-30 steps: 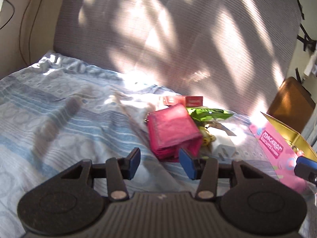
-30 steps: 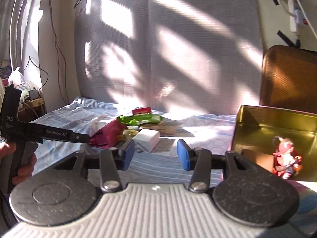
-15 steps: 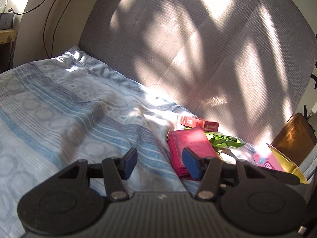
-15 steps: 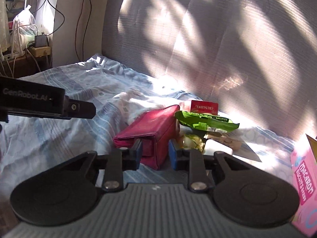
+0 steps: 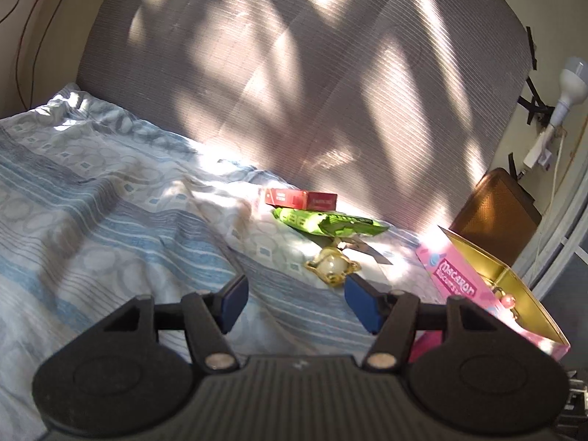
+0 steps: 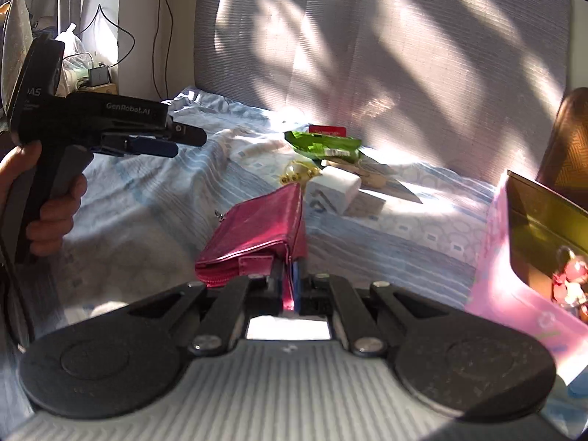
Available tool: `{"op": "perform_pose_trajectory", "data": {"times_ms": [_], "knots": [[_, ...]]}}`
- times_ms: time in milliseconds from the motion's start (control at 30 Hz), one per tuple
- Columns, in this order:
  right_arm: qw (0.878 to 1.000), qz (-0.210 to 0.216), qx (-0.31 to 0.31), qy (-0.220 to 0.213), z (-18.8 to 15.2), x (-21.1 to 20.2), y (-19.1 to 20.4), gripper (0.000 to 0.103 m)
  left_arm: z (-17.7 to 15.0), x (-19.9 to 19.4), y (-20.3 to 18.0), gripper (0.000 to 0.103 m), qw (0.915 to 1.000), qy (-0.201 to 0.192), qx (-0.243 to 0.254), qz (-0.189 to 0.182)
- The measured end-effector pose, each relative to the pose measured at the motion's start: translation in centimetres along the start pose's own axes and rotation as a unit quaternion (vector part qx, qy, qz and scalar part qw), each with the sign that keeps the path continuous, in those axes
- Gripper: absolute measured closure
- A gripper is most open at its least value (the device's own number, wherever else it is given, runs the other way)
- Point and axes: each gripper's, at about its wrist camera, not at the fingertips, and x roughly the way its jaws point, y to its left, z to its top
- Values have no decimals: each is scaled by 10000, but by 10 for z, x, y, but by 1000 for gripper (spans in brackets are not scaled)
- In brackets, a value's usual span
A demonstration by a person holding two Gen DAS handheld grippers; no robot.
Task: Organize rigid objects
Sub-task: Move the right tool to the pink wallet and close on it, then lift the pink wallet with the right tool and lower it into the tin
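My right gripper is shut on the edge of a pink zip wallet, which hangs lifted over the bed in front of it. My left gripper hovers over the striped bedsheet with its jaws opening and nothing between them; in the right wrist view the left gripper sits at the left, held by a hand. Beyond it lie a red box, a green packet and a gold ornament with a pearl. A white block lies by the pile.
A pink macaron tin with a gold inside stands open at the right, with a small figurine in it. A blade-like metal piece lies behind the white block. A grey headboard backs the bed; a brown chair stands beyond the tin.
The right gripper closed on the pink wallet and carried it off the pile, toward the tin. The wallet is gone from the left wrist view. The left jaws spread wider.
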Motion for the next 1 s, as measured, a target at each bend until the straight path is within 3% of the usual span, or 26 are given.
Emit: {"op": "perform_pose_trajectory", "data": {"times_ms": [100,167,233,333,433,467,533,567,733,800,1000], "knots": [[9966,-806,155,49,-29,-34,-31,94,-7,10,-19,44,9983,361,161,-436],[9878,-1420,639,-43,-45,-54,-59,90,-13,14,-39,44,9953,535,305,-742],[9788,-1611,1247,-194,-57,-75,-80,90,-19,14,-58,44,9923,620,489,-959],[9710,-1404,1884,-449,-69,-93,-90,90,-32,19,-87,44,9847,846,670,-1372],[9740,-914,1992,-581,-70,-91,-79,88,-42,28,-109,44,9776,1120,703,-1637],[9759,-716,1972,-602,-70,-89,-73,85,-45,31,-114,44,9757,1200,708,-1693],[9787,-468,1895,-633,-68,-83,-65,66,-51,38,-126,47,9723,1350,764,-1748],[9808,-380,1812,-616,-65,-79,-63,63,-55,43,-133,48,9704,1436,809,-1768],[9861,-231,1612,-330,-59,-50,-55,61,-76,62,-154,66,9576,1898,981,-1931],[9858,-434,1585,-345,-59,-46,-54,73,-77,55,-165,66,9618,1759,1205,-1717],[9757,-458,1767,-1213,-49,-82,-75,77,-40,32,-205,70,9616,1123,1481,-2018]]}}
